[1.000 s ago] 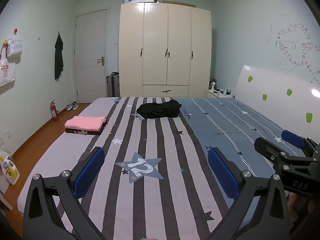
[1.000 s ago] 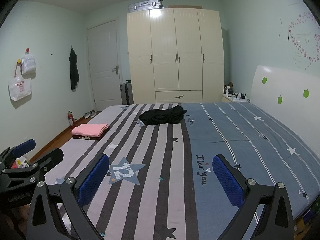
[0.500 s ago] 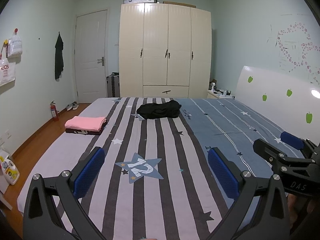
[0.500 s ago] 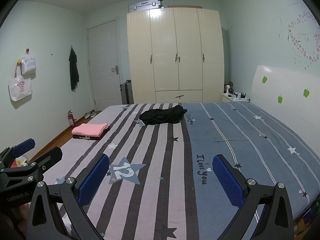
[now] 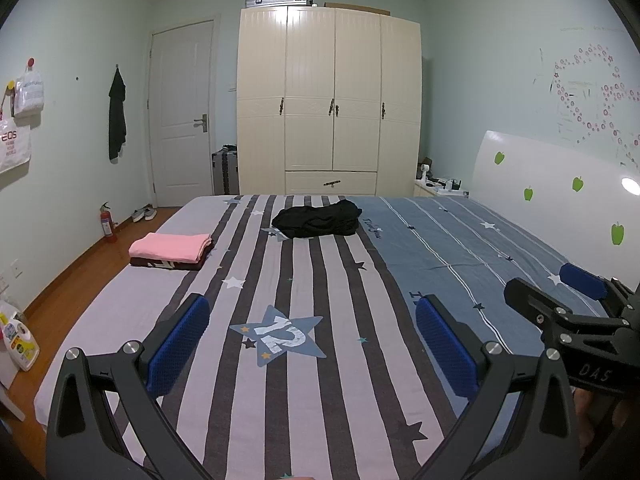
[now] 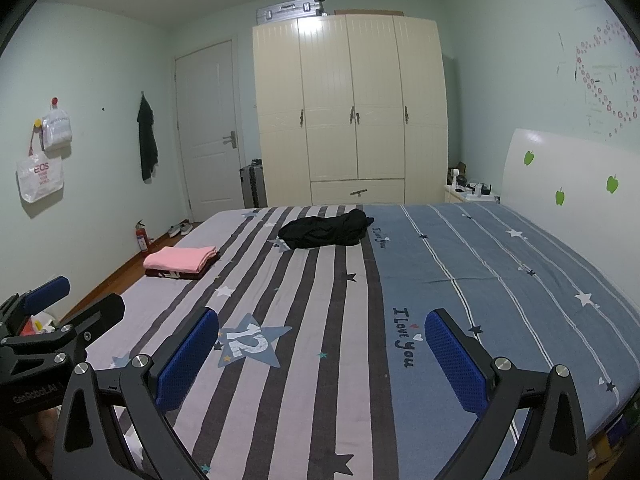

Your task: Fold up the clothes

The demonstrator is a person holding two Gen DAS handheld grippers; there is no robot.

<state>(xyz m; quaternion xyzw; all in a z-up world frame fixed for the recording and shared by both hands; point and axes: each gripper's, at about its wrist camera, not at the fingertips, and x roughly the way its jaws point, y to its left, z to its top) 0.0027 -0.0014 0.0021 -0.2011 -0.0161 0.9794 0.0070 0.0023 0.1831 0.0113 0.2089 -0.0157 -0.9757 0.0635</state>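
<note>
Pale green walls are enclosing a bedroom where a bed [image 5: 320,360] with a striped grey and blue cover is filling most of both views. Going from the left, a fire extinguisher [image 5: 106,222] is standing on the wooden floor by the wall, and a folded pink garment [image 5: 170,246] is lying on a darker folded piece near the bed's left edge. Further right, a crumpled black garment [image 5: 316,221] is lying at the far middle of the bed, well apart from the pink stack, with a cream wardrobe [image 5: 330,100] standing behind it. At the near edge, the left gripper [image 5: 312,338] is hovering above the cover with its jaws standing wide apart and gripping nothing. Beside it on the right, the right gripper [image 6: 322,344] is hovering likewise, jaws spread wide and empty, well apart from either garment. On the far right, a white headboard [image 5: 560,184] with green apple stickers is lining the wall.
</note>
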